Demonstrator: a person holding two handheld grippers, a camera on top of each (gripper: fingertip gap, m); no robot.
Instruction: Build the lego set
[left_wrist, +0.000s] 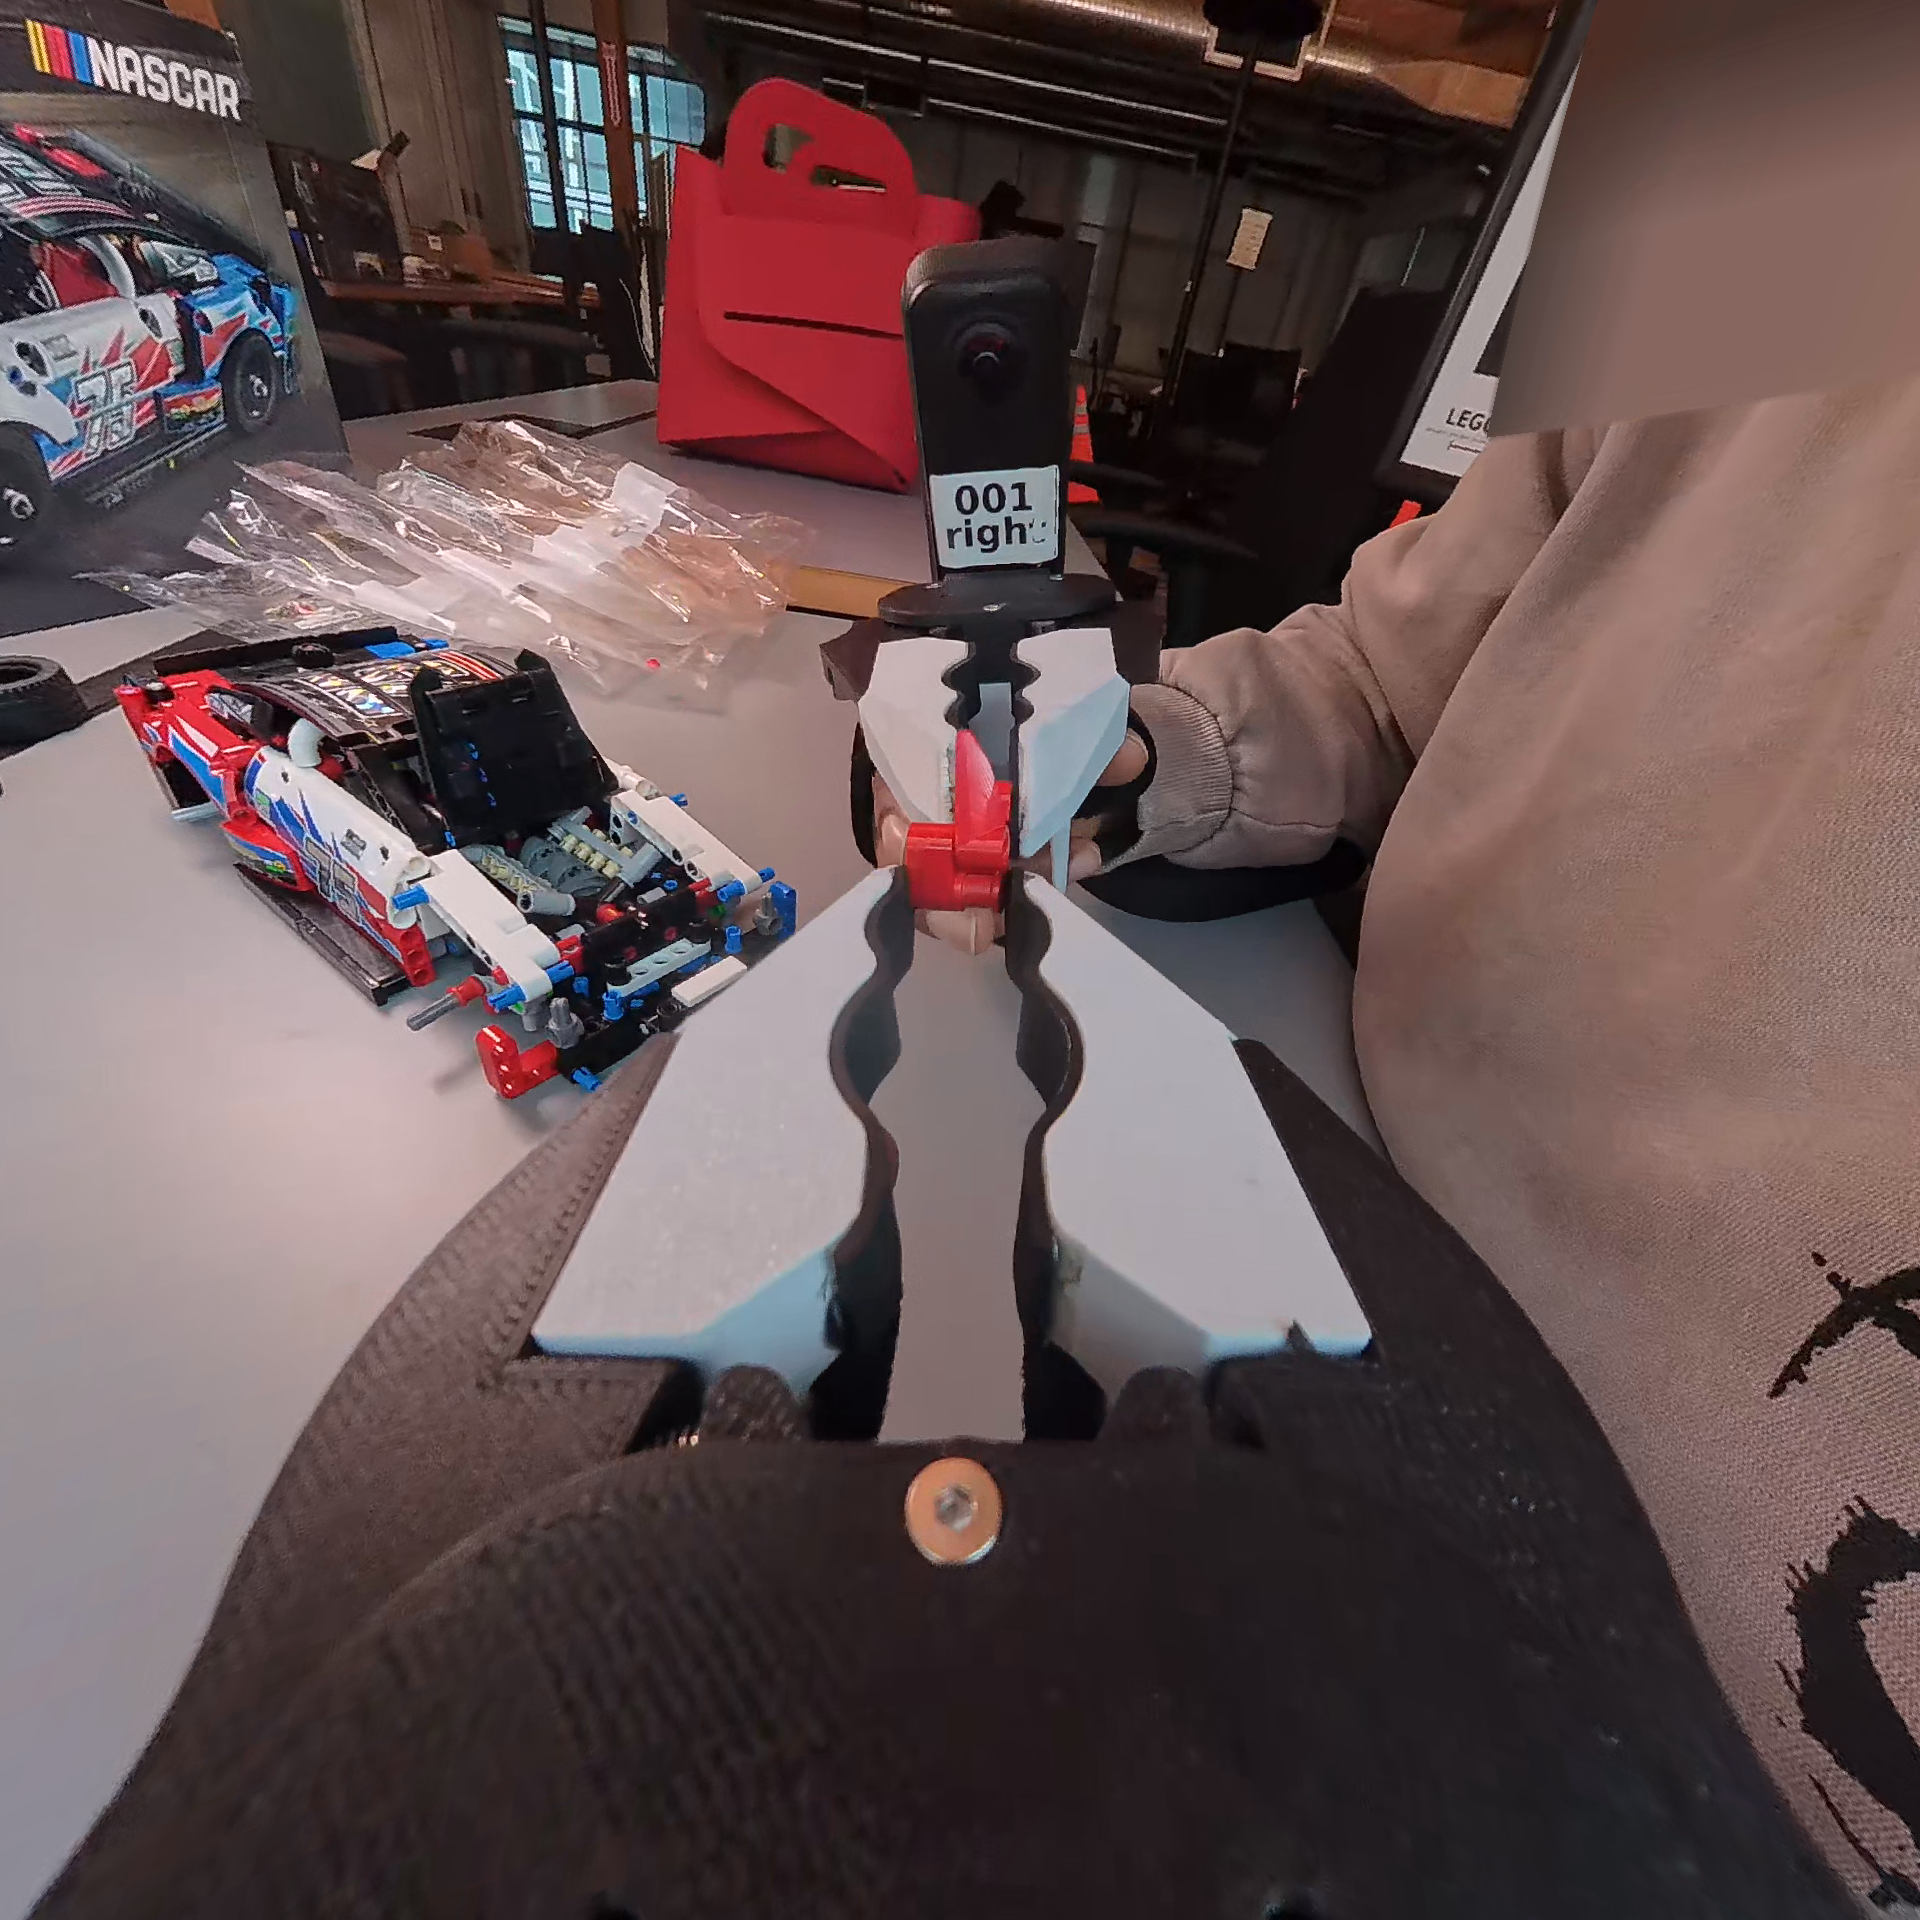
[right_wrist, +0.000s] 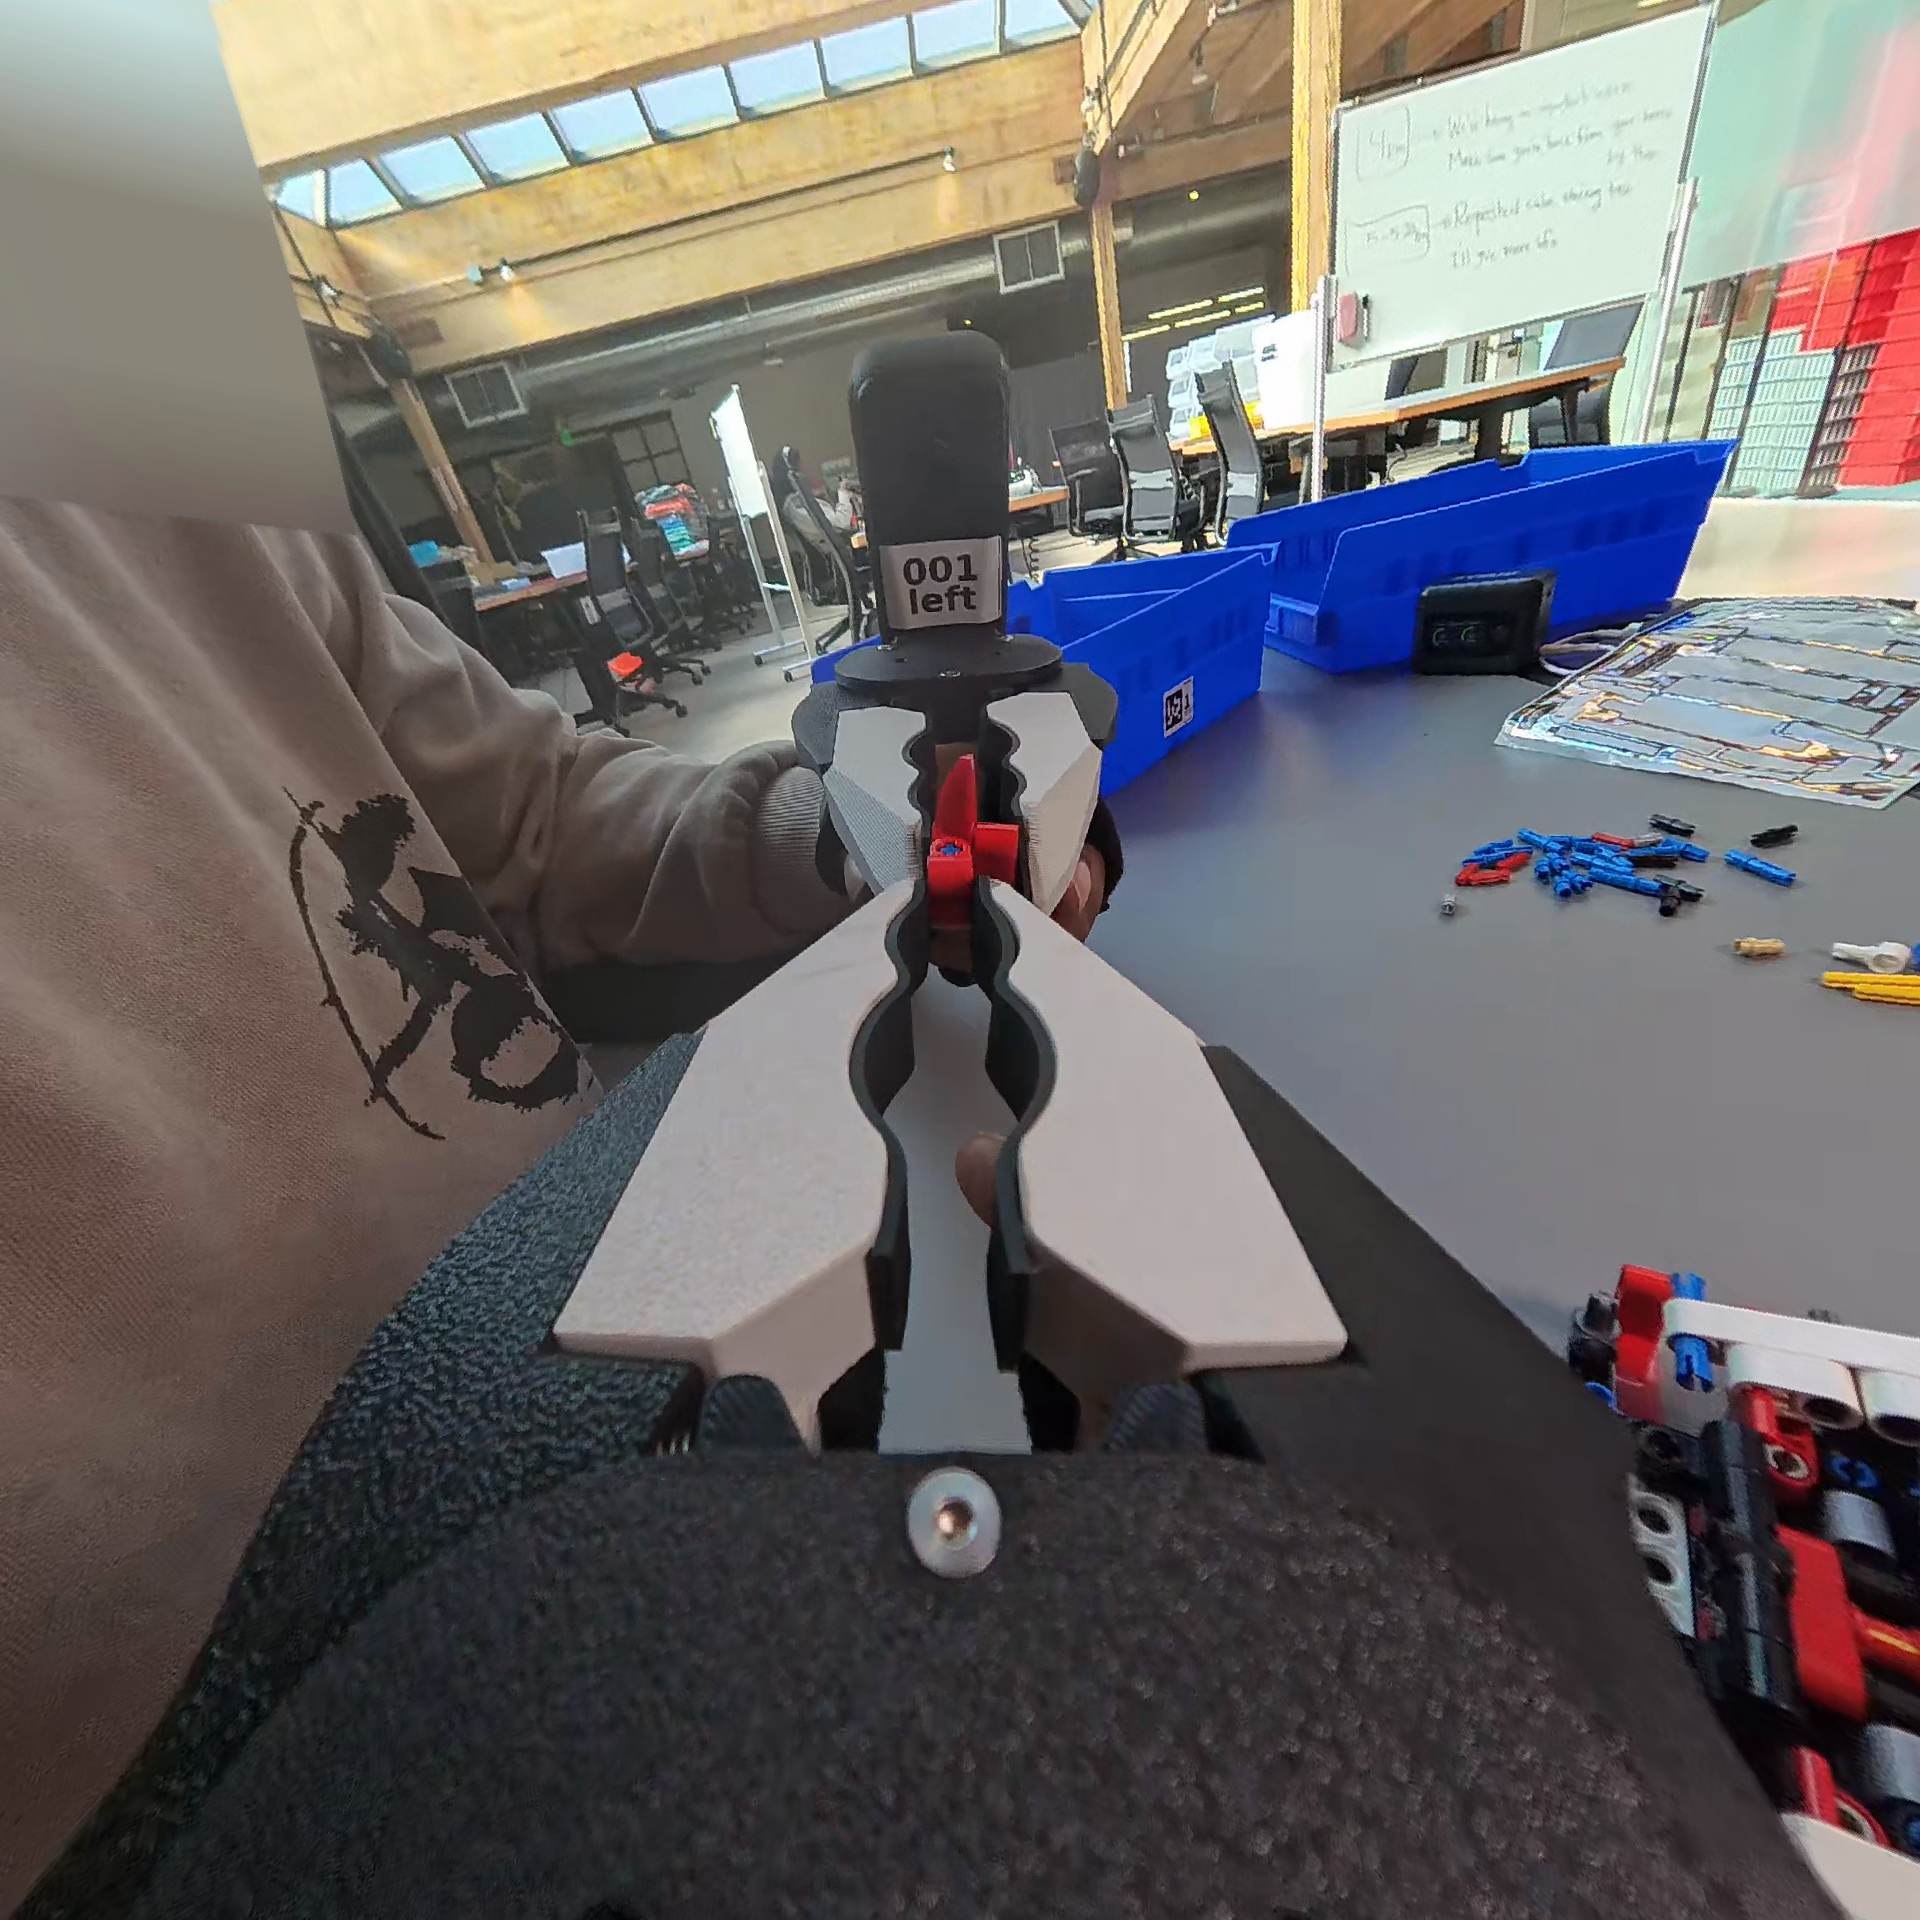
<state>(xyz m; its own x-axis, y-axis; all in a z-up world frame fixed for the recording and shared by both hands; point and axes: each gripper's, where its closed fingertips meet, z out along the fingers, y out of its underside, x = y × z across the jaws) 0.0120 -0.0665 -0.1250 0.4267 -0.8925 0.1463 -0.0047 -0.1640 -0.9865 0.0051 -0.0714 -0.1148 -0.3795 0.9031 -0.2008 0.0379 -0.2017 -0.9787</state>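
My two grippers face each other tip to tip above the grey table. My left gripper (left_wrist: 958, 888) is shut on a red Lego connector (left_wrist: 951, 847) that has a blue pin in it (right_wrist: 948, 849). My right gripper (right_wrist: 948, 894) is shut on a narrow red Lego piece (right_wrist: 951, 899), which shows between its fingers in the left wrist view (left_wrist: 977, 774). The two red pieces touch between the fingertips. The partly built red, white and blue Lego car (left_wrist: 416, 831) lies on the table to the left; its end also shows in the right wrist view (right_wrist: 1766, 1507).
Loose blue, red and black pins (right_wrist: 1600, 862) and yellow axles (right_wrist: 1870, 982) lie on the table. Blue bins (right_wrist: 1351, 582) and a sticker sheet (right_wrist: 1725, 696) are farther back. Empty plastic bags (left_wrist: 520, 540), the set's box (left_wrist: 125, 312), a red bag (left_wrist: 800, 301) and a tyre (left_wrist: 31, 686) are behind the car.
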